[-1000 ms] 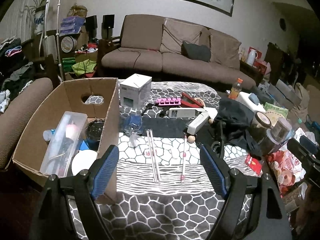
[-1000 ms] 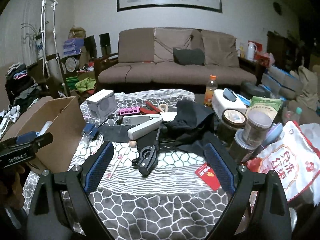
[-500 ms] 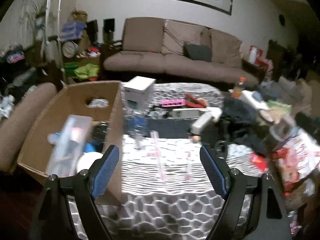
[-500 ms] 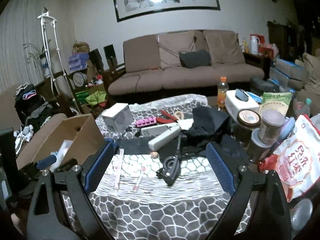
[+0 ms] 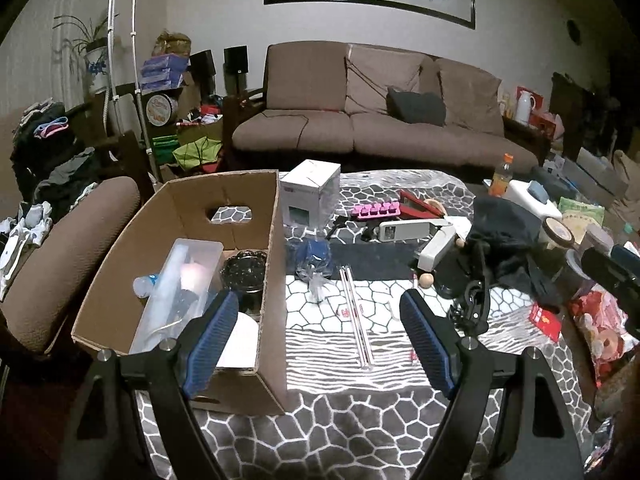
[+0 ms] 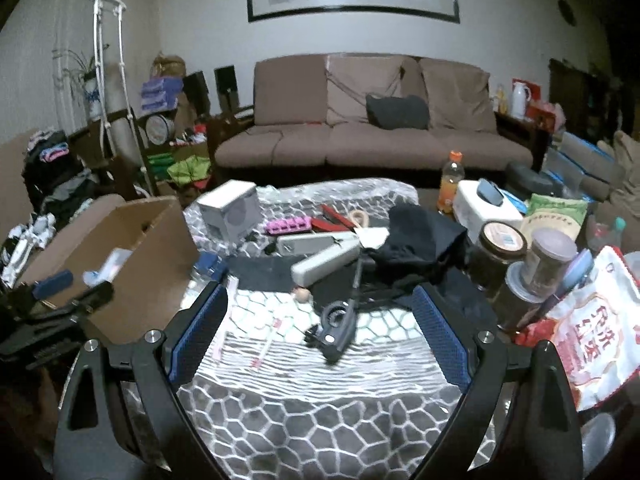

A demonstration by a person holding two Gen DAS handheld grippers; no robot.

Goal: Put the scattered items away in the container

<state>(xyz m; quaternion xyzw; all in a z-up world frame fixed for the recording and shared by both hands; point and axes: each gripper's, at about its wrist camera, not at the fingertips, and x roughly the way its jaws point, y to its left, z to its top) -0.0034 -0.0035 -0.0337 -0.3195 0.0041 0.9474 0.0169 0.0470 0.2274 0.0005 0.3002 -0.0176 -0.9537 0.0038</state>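
Left wrist view: the left gripper (image 5: 320, 340) hangs above the table (image 5: 320, 432) with its jaws spread wide and nothing between them. Its left finger sits over the box (image 5: 180, 216), an open cardboard carton at the table's left edge. Inside the box lie a clear case (image 5: 176, 292), a dark jar (image 5: 244, 270) and a white plate (image 5: 240, 340). Just right of the box, on the cloth, lie paired chopsticks (image 5: 356, 316) and a blue bag (image 5: 314, 258). Farther right of the box are a black lighter (image 5: 470, 304), a white stapler (image 5: 436, 246) and a dark cloth (image 5: 504, 236). Behind the box's far right corner stands a white carton (image 5: 308, 196).

Right wrist view: the right gripper (image 6: 320, 340) is likewise wide open and empty. The lighter (image 6: 340, 324) lies between its fingers, well right of the box (image 6: 132, 272). The left gripper (image 6: 60, 308) shows beside the box's near wall.
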